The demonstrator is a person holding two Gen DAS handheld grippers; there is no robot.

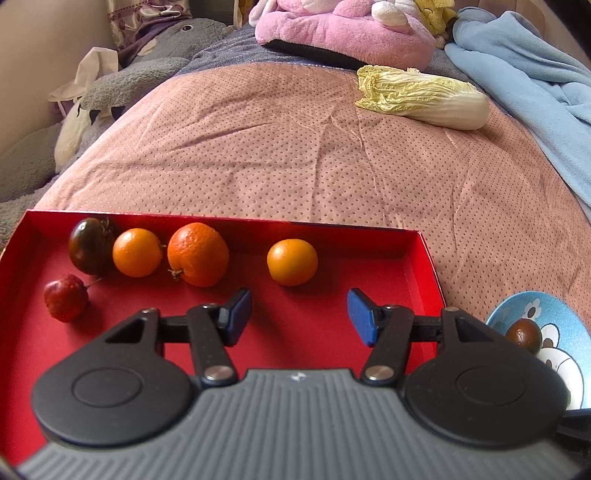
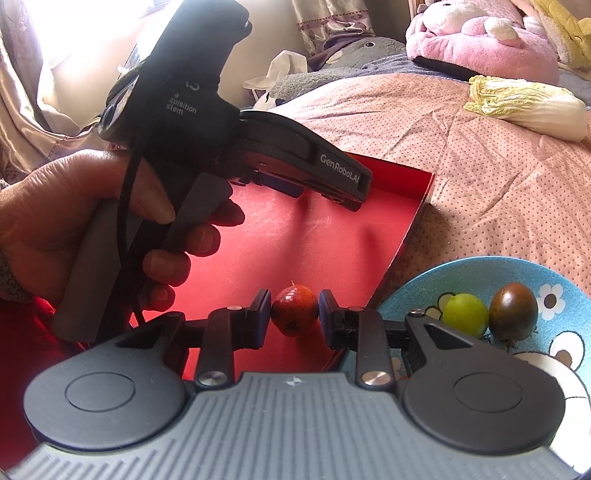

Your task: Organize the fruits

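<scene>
In the left wrist view a red tray (image 1: 236,221) holds a dark tomato (image 1: 88,245), a small orange (image 1: 137,252), a bigger tangerine (image 1: 198,254), another orange (image 1: 291,262) and a small red fruit (image 1: 65,298). My left gripper (image 1: 299,314) hangs open over the tray, just short of the lone orange, with nothing between its blue pads. My right gripper (image 2: 294,312) is shut on a small red fruit (image 2: 295,308) above the tray's near right corner (image 2: 369,295). Beside it, a blue bowl (image 2: 491,269) holds a green fruit (image 2: 465,314) and a dark tomato (image 2: 513,310).
All this lies on a pink dotted bedspread (image 1: 295,147). A napa cabbage (image 1: 424,96) rests at the back right, with a blue blanket (image 1: 535,92) beyond it. Plush toys (image 1: 343,29) line the far edge. A person's hand (image 2: 55,221) holds the left gripper's handle.
</scene>
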